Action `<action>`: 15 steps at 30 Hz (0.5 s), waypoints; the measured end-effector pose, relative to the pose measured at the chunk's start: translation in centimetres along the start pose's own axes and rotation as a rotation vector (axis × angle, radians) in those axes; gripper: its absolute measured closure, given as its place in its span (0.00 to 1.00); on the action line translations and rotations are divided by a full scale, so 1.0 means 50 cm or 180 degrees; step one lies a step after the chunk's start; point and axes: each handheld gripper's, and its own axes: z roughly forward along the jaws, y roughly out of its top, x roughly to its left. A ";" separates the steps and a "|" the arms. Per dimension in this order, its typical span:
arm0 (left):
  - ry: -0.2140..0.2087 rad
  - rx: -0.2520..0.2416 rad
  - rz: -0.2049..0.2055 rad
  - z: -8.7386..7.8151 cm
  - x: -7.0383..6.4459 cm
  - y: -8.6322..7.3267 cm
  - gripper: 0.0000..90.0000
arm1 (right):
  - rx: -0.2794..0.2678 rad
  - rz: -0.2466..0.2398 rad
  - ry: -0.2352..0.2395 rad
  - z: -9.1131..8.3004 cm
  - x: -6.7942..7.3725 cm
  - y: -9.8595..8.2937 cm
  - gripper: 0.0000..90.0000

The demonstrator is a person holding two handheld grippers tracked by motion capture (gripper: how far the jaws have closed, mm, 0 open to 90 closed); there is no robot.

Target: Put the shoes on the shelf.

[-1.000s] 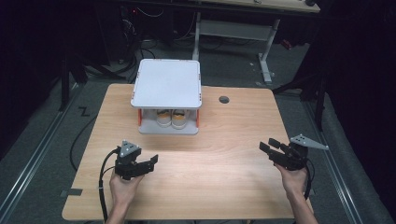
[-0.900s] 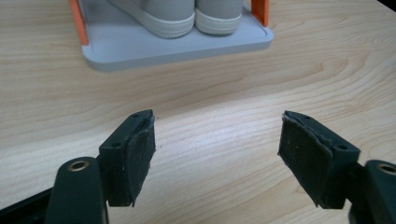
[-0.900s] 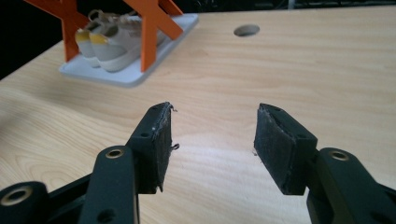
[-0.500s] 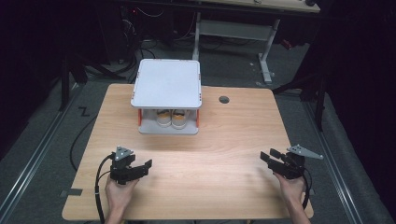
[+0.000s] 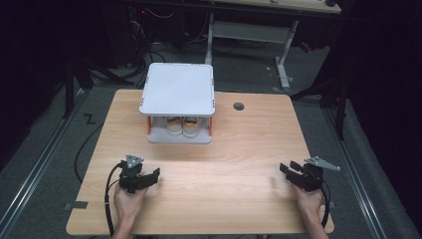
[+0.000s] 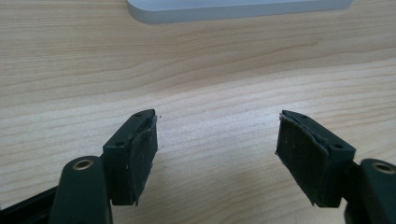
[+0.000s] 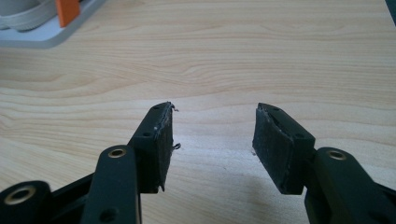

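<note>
the left tool [image 5: 151, 175] rests low at the near left of the wooden tabletop [image 5: 239, 149], held in the person's left hand [image 5: 128, 199], its cable running off the near edge. in the left gripper view the left tool [image 6: 217, 140] has its jaws spread wide with only bare wood grain between the pads [image 6: 142, 156]. the right tool [image 5: 287, 169] sits at the near right of the tabletop, held in the right hand [image 5: 309, 200], with its grey three-cornered plate [image 5: 322, 163] on top. in the right gripper view the right tool [image 7: 212, 135] is likewise spread, nothing between its pads [image 7: 273, 149], the pad edges frayed. both tools are well apart from each other and from the two-tier rack [image 5: 179, 94], which stands at the far centre of the tabletop, white with orange posts. on the rack's lower shelf a pair of shoes [image 5: 182, 125] with pale toes and tan uppers sits side by side, toes facing the near edge, under the flat white top panel. a round cable hole [image 5: 239, 106] lies in the tabletop just right of the rack. the rack's base edge [image 6: 233, 9] shows at the top of the left gripper view; one orange post [image 7: 67, 10] shows at the top left of the right gripper view.
</note>
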 end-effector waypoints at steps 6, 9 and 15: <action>0.0120 -0.0013 0.0005 0.010 0.006 0.002 0.33 | 0.0040 -0.0030 -0.0137 0.013 -0.007 -0.009 0.53; 0.0167 -0.0010 0.0018 0.015 0.007 0.003 0.33 | 0.0080 -0.0084 -0.0202 0.020 -0.005 -0.012 0.53; 0.0230 -0.0008 0.0051 0.025 0.010 0.005 0.33 | 0.0151 -0.0180 -0.0303 0.038 -0.004 -0.016 0.52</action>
